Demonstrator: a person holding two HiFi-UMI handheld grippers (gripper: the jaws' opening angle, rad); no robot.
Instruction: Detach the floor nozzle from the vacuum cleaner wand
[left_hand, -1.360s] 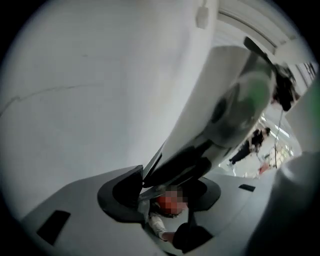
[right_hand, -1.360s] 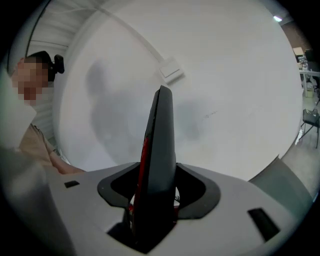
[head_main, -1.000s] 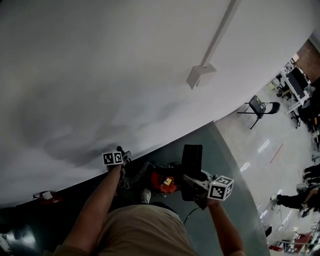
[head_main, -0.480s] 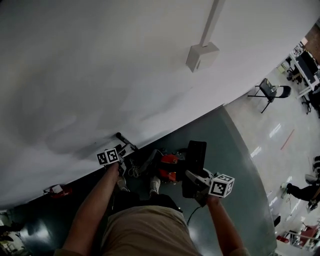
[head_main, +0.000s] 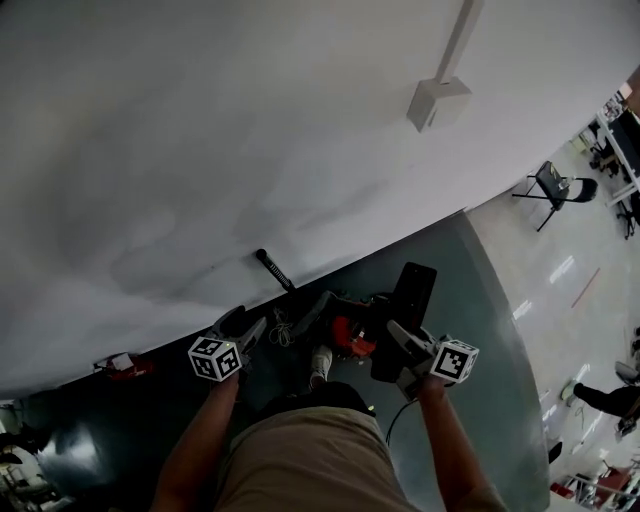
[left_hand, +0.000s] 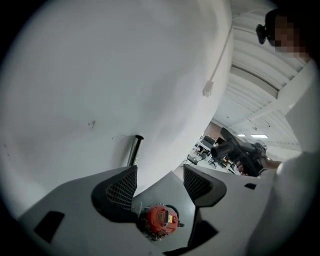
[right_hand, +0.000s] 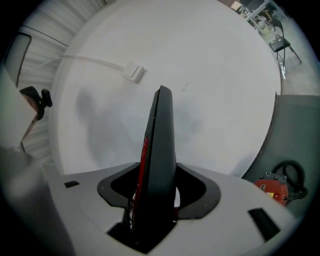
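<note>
My right gripper (head_main: 402, 345) is shut on the black floor nozzle (head_main: 410, 300), which stands edge-on between the jaws in the right gripper view (right_hand: 159, 150) and hangs apart from the wand. The dark wand (head_main: 275, 270) leans against the white wall with its end free; the left gripper view shows it too (left_hand: 133, 150). On the grey-green floor below lies the red vacuum body (head_main: 352, 338). My left gripper (head_main: 243, 325) is open and empty, lifted off the wand, with the red body (left_hand: 161, 220) seen through its gap.
A white curved wall fills the upper half, with a small box and conduit (head_main: 438, 103). The person's shoe (head_main: 320, 362) stands beside the vacuum and its black hose (right_hand: 292, 175). A folding chair (head_main: 555, 185) and desks are at the far right. A red item (head_main: 125, 365) lies at the left.
My left gripper has come off the wand, rising and drawing back towards the person. The right gripper, still clamped on the nozzle, has sunk a little and rolled.
</note>
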